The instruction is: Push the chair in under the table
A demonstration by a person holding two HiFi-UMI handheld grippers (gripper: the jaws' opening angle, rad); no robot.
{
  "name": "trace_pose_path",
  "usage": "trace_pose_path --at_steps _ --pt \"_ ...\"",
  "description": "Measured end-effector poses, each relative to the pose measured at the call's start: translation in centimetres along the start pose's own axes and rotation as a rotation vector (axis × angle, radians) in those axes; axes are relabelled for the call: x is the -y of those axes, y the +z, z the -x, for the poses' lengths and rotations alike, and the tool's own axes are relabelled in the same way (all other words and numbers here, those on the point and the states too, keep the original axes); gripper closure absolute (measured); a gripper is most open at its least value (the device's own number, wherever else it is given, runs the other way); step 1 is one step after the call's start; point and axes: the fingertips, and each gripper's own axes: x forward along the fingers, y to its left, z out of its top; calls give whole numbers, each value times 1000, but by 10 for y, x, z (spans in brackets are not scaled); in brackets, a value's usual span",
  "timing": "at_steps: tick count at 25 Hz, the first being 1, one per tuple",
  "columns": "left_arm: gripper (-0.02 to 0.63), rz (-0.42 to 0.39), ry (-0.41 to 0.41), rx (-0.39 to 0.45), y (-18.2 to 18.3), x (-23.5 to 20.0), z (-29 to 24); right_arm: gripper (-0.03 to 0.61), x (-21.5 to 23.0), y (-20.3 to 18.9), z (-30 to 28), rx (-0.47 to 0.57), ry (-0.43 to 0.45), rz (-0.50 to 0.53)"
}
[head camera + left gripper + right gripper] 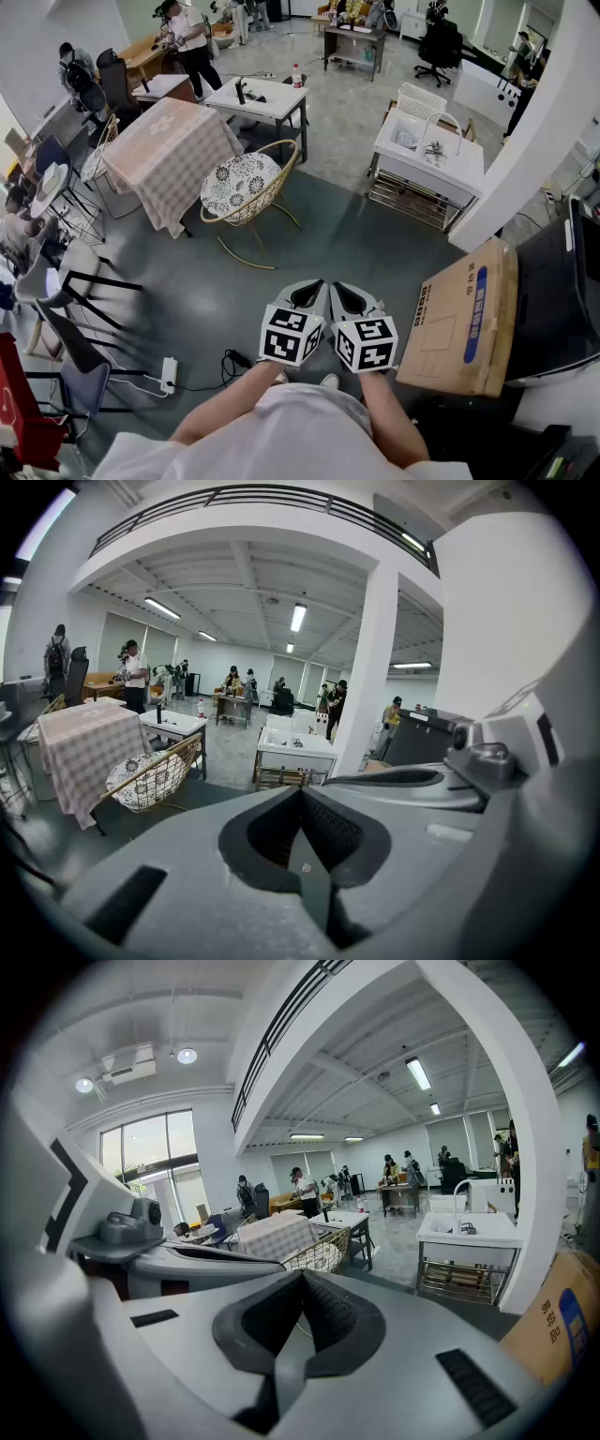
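A rattan chair point(246, 187) with a patterned round cushion stands on the grey floor, apart from the tables. A table under a checked cloth point(169, 155) is at its left and a small white table point(258, 97) is behind it. My left gripper point(307, 294) and right gripper point(343, 296) are held side by side close to my body, well short of the chair, both shut and empty. In the left gripper view the chair point(155, 775) shows low at the left, beyond the shut left gripper point(302, 795). The right gripper view has the chair point(323, 1252) just past the right gripper point(302, 1281).
A large cardboard box point(464, 319) lies at my right, beside a white pillar point(534, 159). A white sink unit point(427, 155) stands behind it. Black chairs point(80, 281) and a power strip point(169, 372) with cable are at my left. People work at the far end.
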Motion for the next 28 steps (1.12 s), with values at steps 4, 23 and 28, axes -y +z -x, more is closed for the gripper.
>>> trace_pose_path --at_steps 4,23,28 --pt "609 -1 -2 -3 -1 6 -4 575 5 0 3 7 1 -2" --pt "609 -8 48 -1 4 49 -39 575 64 -4 26 8 28 -23" --pt "609 -6 63 -9 3 47 -44 575 68 -4 22 2 40 -13"
